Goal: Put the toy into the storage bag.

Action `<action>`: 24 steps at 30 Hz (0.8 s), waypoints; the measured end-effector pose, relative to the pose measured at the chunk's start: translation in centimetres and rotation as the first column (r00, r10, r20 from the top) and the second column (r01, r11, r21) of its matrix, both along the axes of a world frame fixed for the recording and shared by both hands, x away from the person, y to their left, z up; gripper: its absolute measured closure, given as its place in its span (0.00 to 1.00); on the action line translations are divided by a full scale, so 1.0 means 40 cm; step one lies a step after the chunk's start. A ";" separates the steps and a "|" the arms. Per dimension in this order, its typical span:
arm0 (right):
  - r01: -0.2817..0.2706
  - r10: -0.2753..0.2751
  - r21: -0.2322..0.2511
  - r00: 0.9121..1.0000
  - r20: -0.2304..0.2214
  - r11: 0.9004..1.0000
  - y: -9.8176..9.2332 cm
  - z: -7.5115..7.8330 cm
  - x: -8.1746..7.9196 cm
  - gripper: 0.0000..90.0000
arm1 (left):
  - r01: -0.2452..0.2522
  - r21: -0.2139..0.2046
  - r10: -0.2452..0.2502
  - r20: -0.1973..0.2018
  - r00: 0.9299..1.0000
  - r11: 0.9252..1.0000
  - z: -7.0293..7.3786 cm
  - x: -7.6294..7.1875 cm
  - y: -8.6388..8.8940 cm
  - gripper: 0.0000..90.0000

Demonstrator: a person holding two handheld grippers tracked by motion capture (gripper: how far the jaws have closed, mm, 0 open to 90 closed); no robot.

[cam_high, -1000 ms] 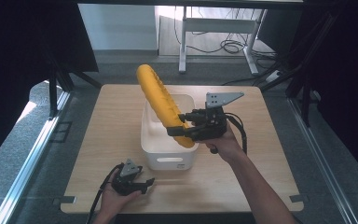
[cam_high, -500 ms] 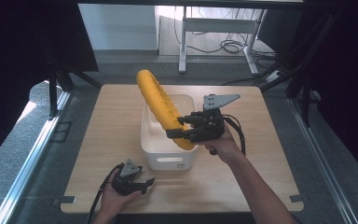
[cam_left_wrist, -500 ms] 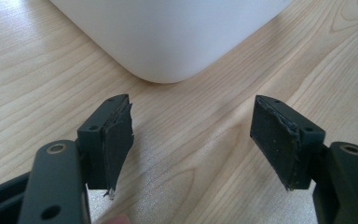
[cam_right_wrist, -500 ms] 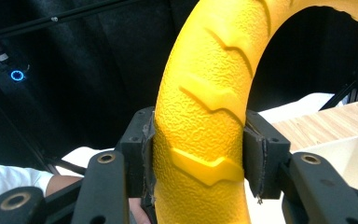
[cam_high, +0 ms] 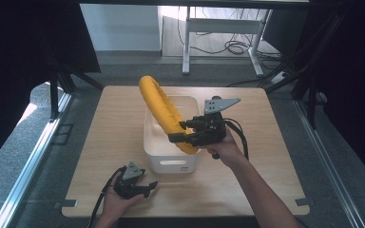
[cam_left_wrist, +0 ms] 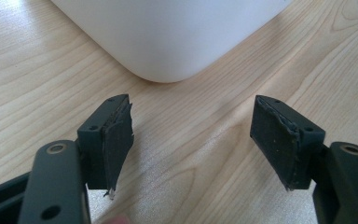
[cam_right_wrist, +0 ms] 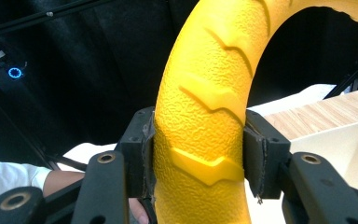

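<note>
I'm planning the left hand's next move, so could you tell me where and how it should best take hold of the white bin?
Probably the near wall of the bin, at its handle slot: come from the person's side, one jaw inside, one outside. The left gripper is open and already faces that side.

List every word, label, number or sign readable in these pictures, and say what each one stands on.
None: no readable text.
Yellow ring: raised chevron treads, no letters or numbers.
White bin: plain walls, no label.
Right gripper and left gripper: black parts with screws, no markings that can be read.
Blue glowing ring in the dark background of the right gripper view: a light, not a legible sign.
</note>
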State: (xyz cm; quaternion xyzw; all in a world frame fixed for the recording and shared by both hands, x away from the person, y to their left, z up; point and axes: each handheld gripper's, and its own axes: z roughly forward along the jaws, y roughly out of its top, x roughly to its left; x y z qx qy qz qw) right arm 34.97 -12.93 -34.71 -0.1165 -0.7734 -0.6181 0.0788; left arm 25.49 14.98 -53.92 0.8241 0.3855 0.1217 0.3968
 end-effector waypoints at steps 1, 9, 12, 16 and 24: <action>0.002 -0.002 0.000 1.000 -0.004 1.000 0.000 -0.001 0.000 0.57 | -0.001 -0.001 0.001 0.000 1.000 1.000 0.000 0.000 0.000 0.33; 0.010 -0.011 -0.018 1.000 -0.013 1.000 0.005 -0.014 0.013 0.57 | 0.000 0.000 0.000 0.000 1.000 1.000 0.000 0.000 0.000 0.33; 0.015 -0.016 -0.024 1.000 -0.021 1.000 0.008 -0.019 0.018 0.57 | -0.002 -0.001 0.002 0.000 1.000 1.000 0.000 0.000 0.000 0.33; 0.015 -0.016 -0.029 0.999 -0.029 0.999 0.008 -0.025 0.025 0.57 | 0.000 0.000 0.000 0.000 1.000 1.000 0.000 0.000 0.000 0.33; 0.014 -0.014 -0.025 0.999 -0.034 1.000 0.007 -0.031 0.027 0.56 | -0.002 -0.001 0.002 0.001 1.000 1.000 0.000 0.000 0.001 0.33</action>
